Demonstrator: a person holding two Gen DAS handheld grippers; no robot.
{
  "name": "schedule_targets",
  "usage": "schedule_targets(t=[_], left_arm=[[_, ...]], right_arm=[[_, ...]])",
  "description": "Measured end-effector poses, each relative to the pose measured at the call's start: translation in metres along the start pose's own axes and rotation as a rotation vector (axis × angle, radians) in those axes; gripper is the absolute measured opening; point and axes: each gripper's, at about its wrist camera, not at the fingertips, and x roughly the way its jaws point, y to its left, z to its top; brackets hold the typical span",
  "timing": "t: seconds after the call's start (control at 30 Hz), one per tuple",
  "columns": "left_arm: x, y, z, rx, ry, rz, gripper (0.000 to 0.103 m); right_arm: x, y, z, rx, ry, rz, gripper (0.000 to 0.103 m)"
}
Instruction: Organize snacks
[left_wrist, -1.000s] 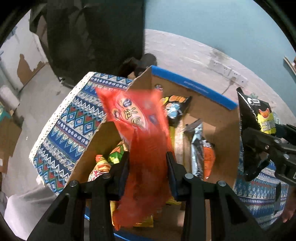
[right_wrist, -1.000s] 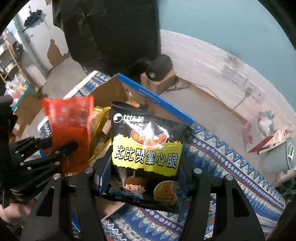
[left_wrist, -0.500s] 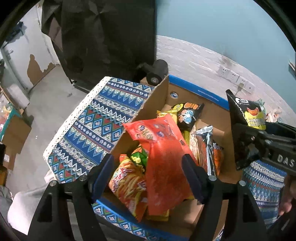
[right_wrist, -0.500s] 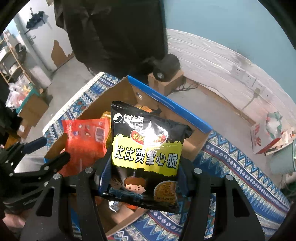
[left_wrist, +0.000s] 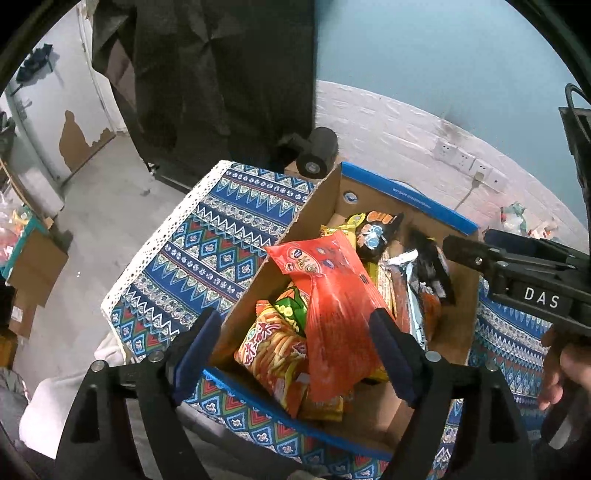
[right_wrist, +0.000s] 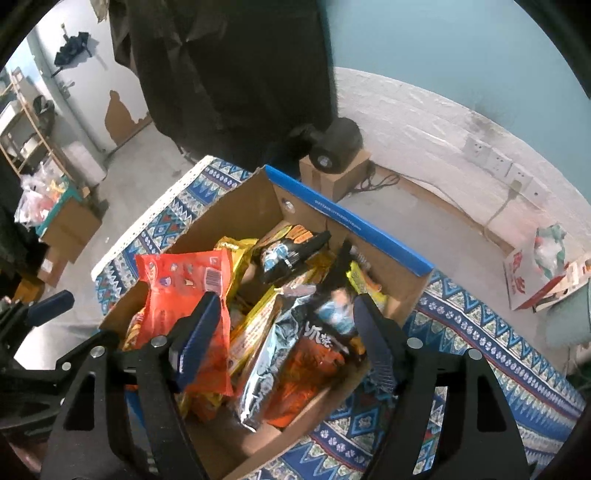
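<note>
An open cardboard box (left_wrist: 280, 236) with blue edges stands on a patterned cloth and holds several snack bags. A red bag (left_wrist: 332, 295) lies on top at its left side; it also shows in the right wrist view (right_wrist: 177, 284). A black and yellow noodle bag (right_wrist: 340, 288) lies blurred inside the box (right_wrist: 236, 218) at the right. My left gripper (left_wrist: 299, 350) is open and empty above the box's near edge. My right gripper (right_wrist: 284, 339) is open and empty above the box; it shows at the right of the left wrist view (left_wrist: 517, 269).
The blue patterned cloth (left_wrist: 207, 251) covers the table around the box. A black cylinder (right_wrist: 332, 147) sits on a small carton on the floor behind. A dark hanging cloth (left_wrist: 221, 74) is beyond. Wall sockets (right_wrist: 495, 158) and floor clutter (right_wrist: 543, 266) are at the right.
My left gripper opened and let the red bag drop into the box, then drew back. My right gripper opened and the black and yellow noodle bag fell into the box.
</note>
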Motion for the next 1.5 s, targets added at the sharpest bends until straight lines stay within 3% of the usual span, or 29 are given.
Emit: schedule_targets(t=[0.13,0.63,1.1,1.5], left_arm=[[-0.012,-0.002,-0.001,0.014,-0.021,0.004,0.088],[-0.065,-0.017,-0.003,0.083,-0.148,0.026,0.101],[-0.077,-0.025,-0.003,0.088,-0.152,0.006,0.101],[-0.077,-0.028,-0.005,0.084,-0.129,0.005,0.101]], right_arm=[[-0.017,0.006,-0.002,-0.016,-0.024,-0.028,0.081],[-0.089,0.016,-0.009,-0.022,-0.155,-0.1,0.083],[-0.112,0.013,-0.029,-0.015,-0.2,-0.119,0.083],[-0.105,0.008,-0.038,-0.015,-0.173,-0.114,0.083]])
